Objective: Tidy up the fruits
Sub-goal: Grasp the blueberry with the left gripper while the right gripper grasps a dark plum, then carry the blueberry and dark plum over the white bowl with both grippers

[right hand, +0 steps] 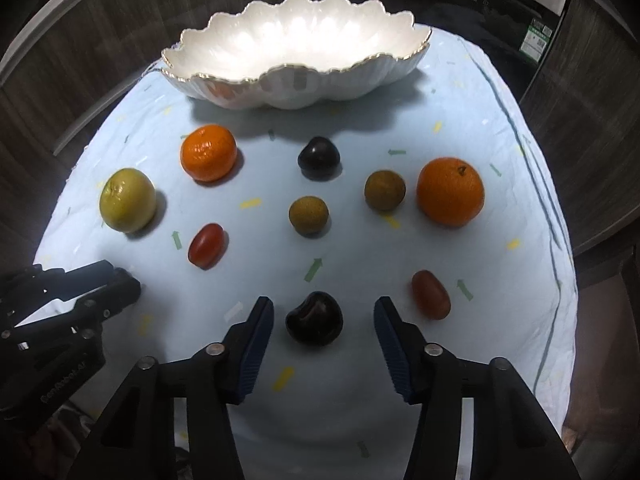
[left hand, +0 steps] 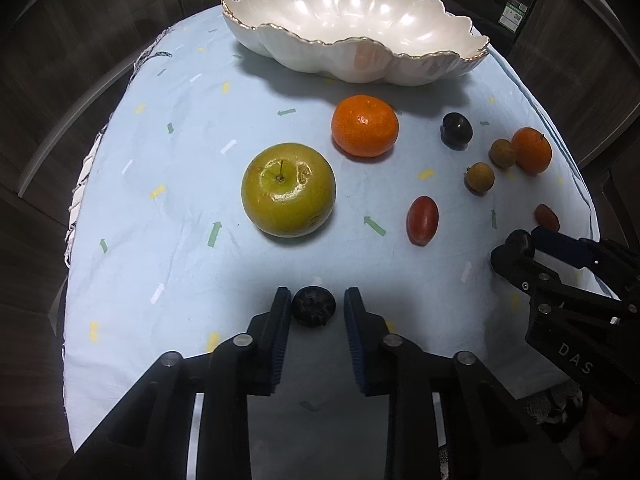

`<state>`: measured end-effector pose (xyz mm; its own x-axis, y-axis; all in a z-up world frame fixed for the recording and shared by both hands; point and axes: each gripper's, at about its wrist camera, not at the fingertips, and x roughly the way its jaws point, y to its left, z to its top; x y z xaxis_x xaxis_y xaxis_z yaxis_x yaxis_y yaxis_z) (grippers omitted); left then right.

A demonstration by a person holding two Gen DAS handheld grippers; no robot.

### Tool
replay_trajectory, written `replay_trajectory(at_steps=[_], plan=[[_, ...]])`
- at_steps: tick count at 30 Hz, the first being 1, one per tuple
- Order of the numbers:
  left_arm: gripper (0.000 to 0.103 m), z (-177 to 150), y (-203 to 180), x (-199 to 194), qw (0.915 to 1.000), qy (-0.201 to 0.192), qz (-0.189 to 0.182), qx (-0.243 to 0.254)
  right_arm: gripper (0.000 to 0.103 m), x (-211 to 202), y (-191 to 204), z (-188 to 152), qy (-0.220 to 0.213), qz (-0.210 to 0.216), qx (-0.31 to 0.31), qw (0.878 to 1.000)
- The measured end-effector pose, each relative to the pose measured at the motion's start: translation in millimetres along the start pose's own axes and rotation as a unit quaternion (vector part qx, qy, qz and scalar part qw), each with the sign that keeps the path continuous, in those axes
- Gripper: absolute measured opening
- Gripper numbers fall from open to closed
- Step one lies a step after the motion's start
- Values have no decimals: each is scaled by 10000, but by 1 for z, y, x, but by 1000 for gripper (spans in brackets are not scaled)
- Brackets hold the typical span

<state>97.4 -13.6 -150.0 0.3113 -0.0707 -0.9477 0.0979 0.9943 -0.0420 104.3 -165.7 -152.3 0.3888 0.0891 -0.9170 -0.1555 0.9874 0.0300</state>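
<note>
Since the bowl (right hand: 296, 60) looks empty, basically nothing's sorted yet | fruit all on worktop (left hand: 160, 240) | left gripper (left hand: 318, 304) fingers parted around blueberry (left hand: 313, 306), no grip | right gripper (right hand: 324, 312) wide open around dark cherry (right hand: 314, 324)

A table under a pale blue cloth (right hand: 400, 360) carries a bowl (right hand: 296, 80) far, and fruit: apple (right hand: 127, 200), two oranges (right hand: 208, 153), probably cherries (right hand: 314, 324).

Dim fisheye views, glare inside bowl (left hand: 352, 12).
</note>
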Motion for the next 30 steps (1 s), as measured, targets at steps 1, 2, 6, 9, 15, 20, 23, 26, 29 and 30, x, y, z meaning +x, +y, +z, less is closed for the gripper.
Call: replay_trajectory(at_steps=[1,2,6,9,15,20,23,26,29,30], plan=[[25,0,0,0,10000,9,-6,-11,47,1,0,0,27,12,3,10000],[24,0,0,1,10000,12,-5,-19,44,2,0,0,63,22,10,10000],[23,0,2,0,10000,10,-31,-58,39,3,0,-3,94,37,7,9999],[22,0,2,0,10000,10,-36,-54,32,2,-1,-2,95,44,5,9999],[22,-1,4,-3,9999,-9,-56,-90,29,1,-2,-1,90,98,55,9999],[22,-1,3,-11,9999,-142,-31,-82,29,-4,-6,-1,1,115,134,9998],[22,0,3,-16,9997,-224,-28,-115,29,-8,-8,1,-70,142,194,9997],[22,2,5,-22,9993,-331,-45,-155,29,-13,-11,3,-169,169,266,9994],[22,5,5,-28,9990,-416,-17,-142,29,-18,-13,7,-264,151,289,9991],[22,6,5,-30,9989,-449,-7,-139,29,-20,-14,8,-307,140,283,9990]])
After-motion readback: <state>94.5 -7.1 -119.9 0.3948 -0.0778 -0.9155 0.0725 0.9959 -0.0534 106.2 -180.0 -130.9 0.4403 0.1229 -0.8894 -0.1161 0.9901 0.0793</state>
